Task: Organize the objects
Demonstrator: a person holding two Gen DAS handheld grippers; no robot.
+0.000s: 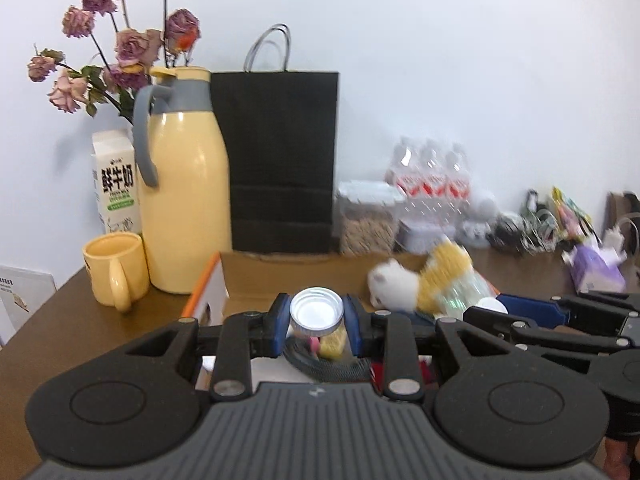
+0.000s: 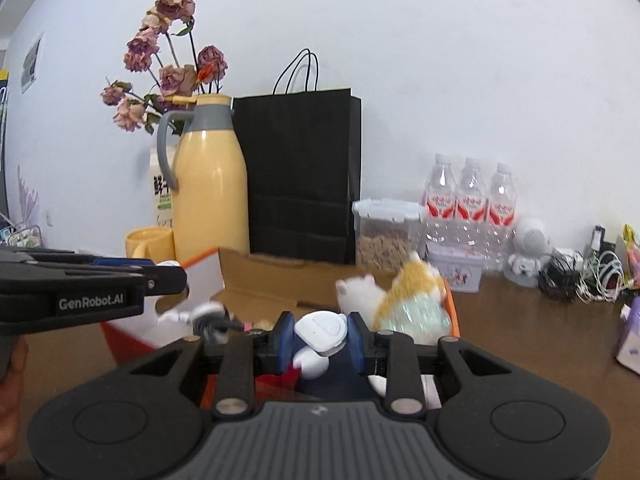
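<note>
My left gripper (image 1: 317, 312) is shut on a small jar with a silver lid (image 1: 317, 309), its blue pads (image 1: 280, 314) pressing on the lid's sides. It hangs over an open cardboard box (image 1: 256, 280) with orange and white sides. In the right wrist view my right gripper (image 2: 320, 332) is shut on a white toy figure (image 2: 321, 330) with a dark blue body, above the same box (image 2: 256, 276). A white and orange plush cat (image 2: 396, 296) lies in the box's far right corner. The left gripper (image 2: 176, 276) shows side-on at the left, with a blurred grey and white object (image 2: 208, 320) below it.
Along the wall stand a yellow jug (image 1: 182, 184), a yellow mug (image 1: 114, 270), a milk carton (image 1: 116, 184), dried roses (image 1: 120, 40), a black paper bag (image 1: 280, 160), a clear food container (image 2: 386, 236), three water bottles (image 2: 470, 200), tangled cables (image 2: 580, 276) and a purple pack (image 1: 596, 272).
</note>
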